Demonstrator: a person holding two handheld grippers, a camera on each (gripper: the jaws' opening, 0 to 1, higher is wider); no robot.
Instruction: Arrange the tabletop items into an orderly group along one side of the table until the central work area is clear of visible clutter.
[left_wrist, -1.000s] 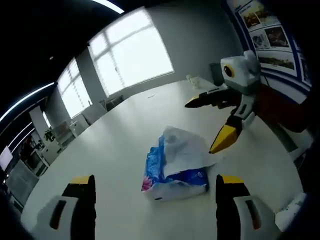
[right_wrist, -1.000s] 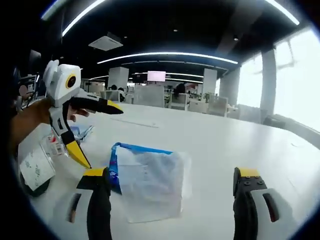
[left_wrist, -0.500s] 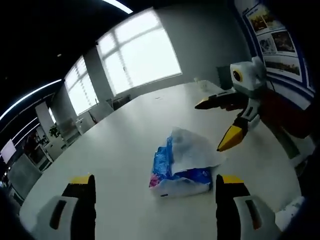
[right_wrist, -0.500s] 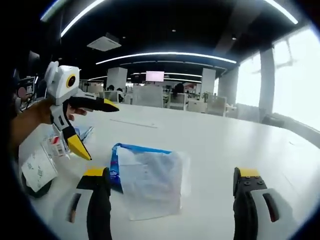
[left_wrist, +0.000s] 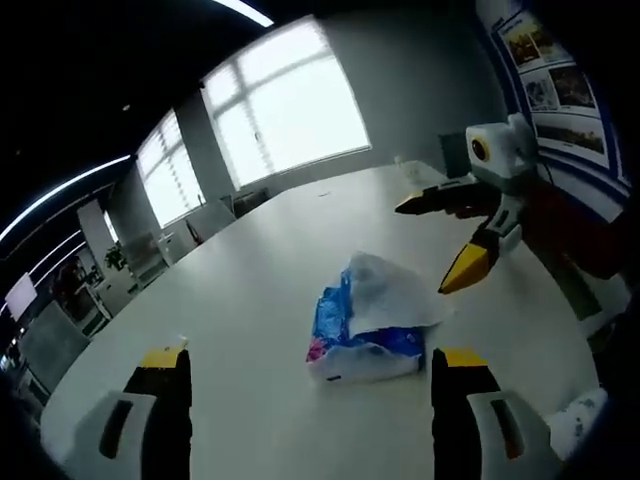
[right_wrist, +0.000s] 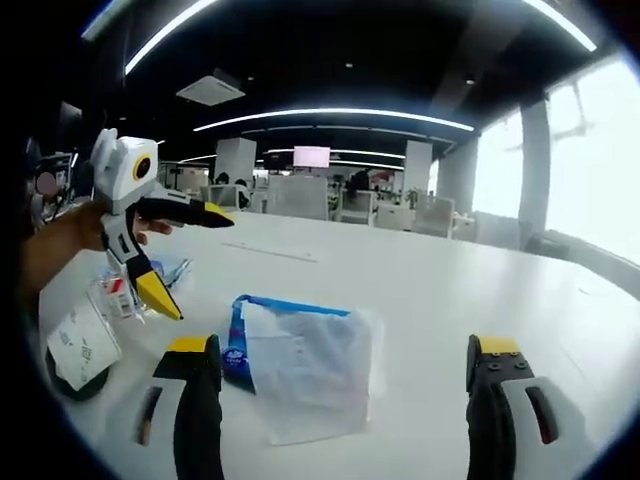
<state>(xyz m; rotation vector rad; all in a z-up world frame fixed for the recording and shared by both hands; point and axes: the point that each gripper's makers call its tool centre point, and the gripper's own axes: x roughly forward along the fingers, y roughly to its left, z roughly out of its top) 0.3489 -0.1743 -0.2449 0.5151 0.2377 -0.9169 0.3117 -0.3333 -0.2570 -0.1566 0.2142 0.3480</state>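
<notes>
I am holding both tongs above the desk with their jaws spread wide and nothing between them. My left tongs are pointing across the desk, and my right tongs are doing likewise. In the left gripper view the right tongs are hanging in the air, jaws parted.

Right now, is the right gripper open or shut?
Open. In the right gripper view the right gripper has its jaws wide apart, the tissue pack lying flat on the white table between them, ungripped.
</notes>
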